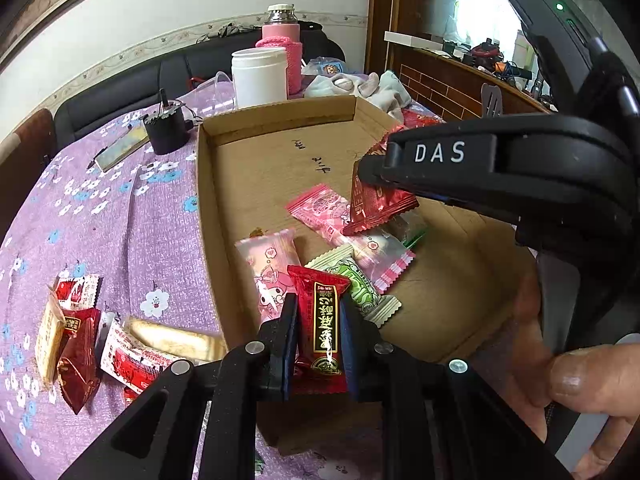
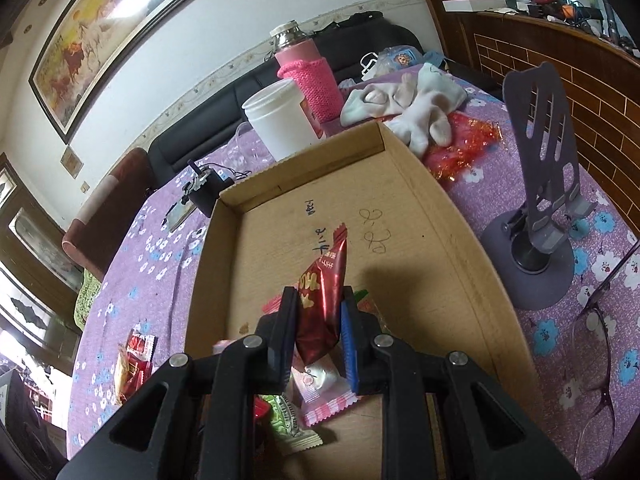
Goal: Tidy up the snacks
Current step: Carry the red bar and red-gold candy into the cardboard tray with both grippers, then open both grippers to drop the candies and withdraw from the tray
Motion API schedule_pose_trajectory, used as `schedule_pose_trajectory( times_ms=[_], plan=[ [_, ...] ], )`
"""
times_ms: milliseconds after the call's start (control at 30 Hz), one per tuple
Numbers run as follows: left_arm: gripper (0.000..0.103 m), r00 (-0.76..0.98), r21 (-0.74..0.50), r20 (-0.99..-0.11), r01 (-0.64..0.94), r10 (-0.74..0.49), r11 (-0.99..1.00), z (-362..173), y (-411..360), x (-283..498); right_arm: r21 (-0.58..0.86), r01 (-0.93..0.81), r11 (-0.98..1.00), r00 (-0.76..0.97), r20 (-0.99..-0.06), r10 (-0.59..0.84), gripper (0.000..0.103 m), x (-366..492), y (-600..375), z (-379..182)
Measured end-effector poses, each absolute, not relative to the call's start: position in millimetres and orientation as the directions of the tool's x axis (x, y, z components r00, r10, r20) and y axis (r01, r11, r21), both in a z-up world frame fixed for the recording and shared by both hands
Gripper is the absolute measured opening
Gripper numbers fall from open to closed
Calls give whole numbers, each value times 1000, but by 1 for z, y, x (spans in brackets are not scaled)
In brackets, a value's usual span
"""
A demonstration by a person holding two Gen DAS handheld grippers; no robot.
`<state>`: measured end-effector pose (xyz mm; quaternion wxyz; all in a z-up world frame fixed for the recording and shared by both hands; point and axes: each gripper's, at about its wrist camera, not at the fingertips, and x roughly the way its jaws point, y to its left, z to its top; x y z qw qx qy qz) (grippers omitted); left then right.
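Observation:
A shallow cardboard box (image 1: 208, 184) lies on the purple flowered table; it also shows in the right wrist view (image 2: 460, 240). Inside lie pink snack packets (image 1: 320, 210) and a green one (image 1: 360, 288). My left gripper (image 1: 318, 320) is shut on a red snack packet (image 1: 322, 332) over the box's near edge. My right gripper (image 2: 318, 316) is shut on a dark red snack packet (image 2: 320, 308) above the packets in the box; it also shows in the left wrist view (image 1: 370, 184), holding that packet (image 1: 376, 208).
Several loose snack packets (image 1: 100, 348) lie on the cloth left of the box. Behind the box stand a white jar (image 1: 260, 76), a pink flask (image 1: 282, 36) and a black pot (image 1: 166, 128). A grey phone stand (image 2: 536, 216) and glasses (image 2: 596, 360) are to the right.

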<state>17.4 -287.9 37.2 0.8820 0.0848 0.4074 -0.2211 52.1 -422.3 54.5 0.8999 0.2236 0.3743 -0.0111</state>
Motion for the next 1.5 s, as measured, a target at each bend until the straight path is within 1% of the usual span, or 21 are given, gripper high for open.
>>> schedule_pose_trajectory(
  times_ms=[567, 767, 900, 1100, 1133, 1200, 1233, 1267, 1500],
  plan=[
    [19, 574, -21, -754, 464, -319, 885, 36, -288, 19, 381, 217, 899, 715, -689, 119, 21, 53, -425, 54],
    [19, 574, -23, -751, 470, -326, 882, 37, -287, 18, 363, 239, 901, 708, -699, 94, 25, 52, -427, 55],
    [19, 571, -29, -750, 478, -336, 878, 38, -287, 16, 361, 253, 898, 711, -698, 80, 31, 50, -429, 57],
    [20, 569, -42, -744, 482, -349, 875, 40, -286, 15, 346, 266, 900, 727, -685, 49, 32, 45, -430, 63],
    [21, 570, -46, -742, 483, -354, 874, 41, -286, 15, 349, 266, 899, 731, -681, 48, 32, 44, -431, 64],
    [30, 573, -48, -736, 486, -360, 872, 44, -285, 13, 352, 267, 897, 739, -672, 44, 32, 42, -432, 67],
    [37, 579, -47, -731, 487, -362, 872, 45, -284, 12, 352, 267, 897, 742, -670, 42, 32, 42, -432, 67],
    [42, 586, -44, -724, 487, -364, 872, 47, -284, 10, 355, 266, 896, 745, -666, 43, 32, 41, -432, 68],
    [43, 603, -48, -708, 479, -368, 876, 54, -278, 9, 365, 246, 898, 755, -653, 58, 32, 39, -429, 71]
  ],
)
